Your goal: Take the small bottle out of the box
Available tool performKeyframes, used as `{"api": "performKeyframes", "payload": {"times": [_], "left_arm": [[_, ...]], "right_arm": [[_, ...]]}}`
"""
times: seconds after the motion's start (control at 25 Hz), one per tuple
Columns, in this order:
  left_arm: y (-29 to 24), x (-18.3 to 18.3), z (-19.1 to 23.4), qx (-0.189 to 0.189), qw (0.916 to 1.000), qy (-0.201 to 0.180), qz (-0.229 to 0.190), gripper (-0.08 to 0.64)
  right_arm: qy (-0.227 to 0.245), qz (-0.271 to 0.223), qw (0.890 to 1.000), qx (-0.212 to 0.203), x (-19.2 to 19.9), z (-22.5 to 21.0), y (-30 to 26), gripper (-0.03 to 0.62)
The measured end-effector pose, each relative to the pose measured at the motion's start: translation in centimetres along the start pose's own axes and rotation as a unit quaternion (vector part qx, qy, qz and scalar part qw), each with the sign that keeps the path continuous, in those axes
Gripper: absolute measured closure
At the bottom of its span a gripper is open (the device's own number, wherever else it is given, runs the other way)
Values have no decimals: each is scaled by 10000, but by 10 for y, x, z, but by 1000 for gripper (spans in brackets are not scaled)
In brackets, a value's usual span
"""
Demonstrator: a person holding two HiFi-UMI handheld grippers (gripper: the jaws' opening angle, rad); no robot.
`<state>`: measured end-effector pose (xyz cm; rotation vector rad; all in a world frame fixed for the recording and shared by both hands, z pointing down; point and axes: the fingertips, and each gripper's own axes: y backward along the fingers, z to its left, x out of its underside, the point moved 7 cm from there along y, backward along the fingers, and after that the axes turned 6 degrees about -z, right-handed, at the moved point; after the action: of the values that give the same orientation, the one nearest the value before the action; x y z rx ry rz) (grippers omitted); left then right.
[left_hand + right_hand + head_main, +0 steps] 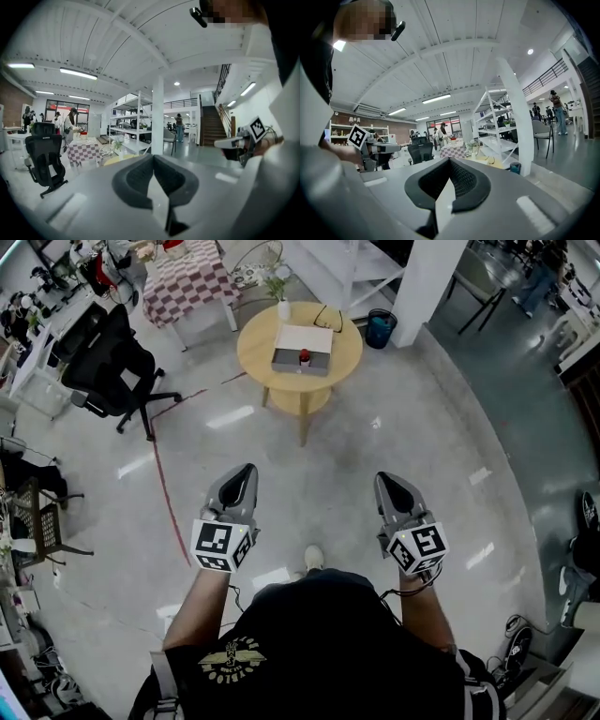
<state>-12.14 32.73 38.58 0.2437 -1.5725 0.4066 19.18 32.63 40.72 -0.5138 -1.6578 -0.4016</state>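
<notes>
Far ahead in the head view stands a round wooden table (258,352). A white box (302,341) lies on it, and the small bottle (305,357) with a red cap stands at the box's near side. My left gripper (247,469) and right gripper (382,478) are held out over the floor, well short of the table. Both are shut with nothing between the jaws. The closed tips show in the left gripper view (153,157) and the right gripper view (450,160). The table top (499,162) peeks past the right jaws.
A vase with a plant (283,307) and a pair of glasses (328,317) share the table. A black office chair (117,362) stands left, a checkered table (187,282) behind it, and a blue bin (380,329) by a white pillar (427,277) on the right. Glossy floor lies between me and the table.
</notes>
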Motion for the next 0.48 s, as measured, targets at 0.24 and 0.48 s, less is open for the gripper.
{"api": "performKeyframes", "payload": {"times": [0.24,0.48], "left_arm": [[-14,-12,16,-373,9993,-59,51,560],[-7,-9,23,-727,9973,15,139,560]], "right_arm": [[148,45,9997,-195,-10,-28,-37,583],[261,-3,9988,-407,-26,-41,-63,583]]}}
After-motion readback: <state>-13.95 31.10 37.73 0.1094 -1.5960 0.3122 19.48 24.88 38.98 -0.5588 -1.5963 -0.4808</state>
